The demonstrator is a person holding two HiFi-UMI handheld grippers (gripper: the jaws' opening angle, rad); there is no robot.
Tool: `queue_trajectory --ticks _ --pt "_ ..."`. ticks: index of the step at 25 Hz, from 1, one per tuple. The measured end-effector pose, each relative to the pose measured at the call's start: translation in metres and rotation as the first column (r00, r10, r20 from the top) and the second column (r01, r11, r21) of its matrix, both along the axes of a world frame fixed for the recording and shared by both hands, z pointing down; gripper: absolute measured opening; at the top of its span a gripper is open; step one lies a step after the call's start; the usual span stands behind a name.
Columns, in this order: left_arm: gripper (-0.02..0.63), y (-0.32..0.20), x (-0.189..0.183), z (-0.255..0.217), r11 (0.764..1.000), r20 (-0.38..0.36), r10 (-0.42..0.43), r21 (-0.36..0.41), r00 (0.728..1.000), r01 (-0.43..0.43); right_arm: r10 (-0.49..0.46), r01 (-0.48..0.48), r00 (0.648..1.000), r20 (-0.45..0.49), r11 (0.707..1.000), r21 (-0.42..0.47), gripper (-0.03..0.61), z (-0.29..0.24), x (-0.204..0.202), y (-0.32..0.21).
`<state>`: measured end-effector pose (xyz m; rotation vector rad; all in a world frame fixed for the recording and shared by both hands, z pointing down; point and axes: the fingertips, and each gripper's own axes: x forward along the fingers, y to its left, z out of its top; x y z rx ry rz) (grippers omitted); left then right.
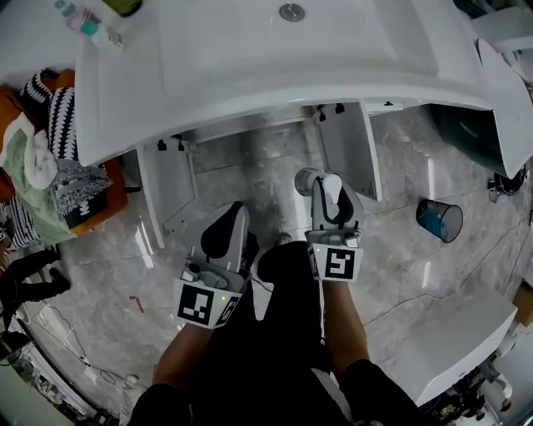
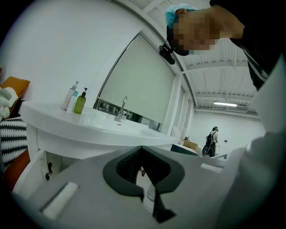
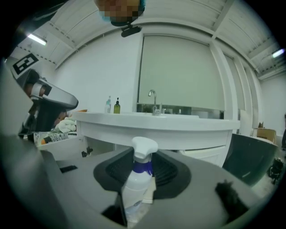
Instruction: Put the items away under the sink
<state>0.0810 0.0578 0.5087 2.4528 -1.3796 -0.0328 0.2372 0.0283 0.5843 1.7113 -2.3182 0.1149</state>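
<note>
My right gripper (image 3: 136, 197) is shut on a white spray bottle (image 3: 136, 181) with a blue collar and a white trigger head, held upright. In the head view this gripper (image 1: 326, 186) and the bottle (image 1: 331, 198) hover in front of the open cabinet (image 1: 258, 158) under the white sink (image 1: 250, 75). My left gripper (image 1: 233, 218) hangs beside it, lower left. In its own view the left gripper (image 2: 149, 197) has its jaws nearly together, with a thin white sliver in the gap; whether that is a held thing is unclear.
Both cabinet doors stand open, left door (image 1: 166, 187) and right door (image 1: 354, 150). Bottles (image 1: 87, 25) sit on the counter's left corner. A basket of clothes (image 1: 50, 158) stands at the left. A blue cup (image 1: 440, 220) lies on the marble floor at the right.
</note>
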Motion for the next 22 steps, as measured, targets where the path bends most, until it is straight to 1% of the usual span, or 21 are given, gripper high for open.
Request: queue_trajectory --ticks 5,8,12,14,16,18,22 --pt "0.005 -0.007 0.0 0.035 1.0 0.012 0.003 0.01 1.0 -0.003 -0.013 0.013 1.0 -0.013 1.0 0.014 0.138 0.042 -0.006 -0.012" --pt "0.005 -0.015 0.002 0.051 1.0 -0.002 0.004 0.028 1.0 -0.004 -0.016 0.017 1.0 -0.019 1.0 0.015 0.138 0.067 -0.006 -0.019" --pt "0.005 -0.027 0.003 0.084 0.999 -0.008 0.002 0.037 1.0 -0.002 -0.003 0.003 1.0 -0.016 1.0 0.022 0.138 0.099 -0.006 -0.037" --pt "0.005 -0.034 0.001 0.099 0.999 -0.011 -0.02 0.048 1.0 0.02 0.012 -0.012 1.0 -0.003 1.0 0.02 0.138 0.116 -0.005 -0.046" --pt "0.005 -0.037 0.001 0.115 0.998 0.002 -0.031 0.057 1.0 0.031 0.003 -0.003 1.0 0.002 0.999 0.036 0.138 0.136 -0.004 -0.053" --pt "0.005 -0.039 0.004 0.135 0.998 0.011 -0.02 0.058 1.0 0.019 -0.011 0.011 1.0 -0.007 0.998 0.061 0.138 0.159 -0.002 -0.057" --pt "0.005 -0.044 0.007 0.176 0.995 0.007 0.006 0.097 1.0 -0.006 -0.004 0.003 1.0 0.009 0.993 0.118 0.138 0.207 0.0 -0.07"
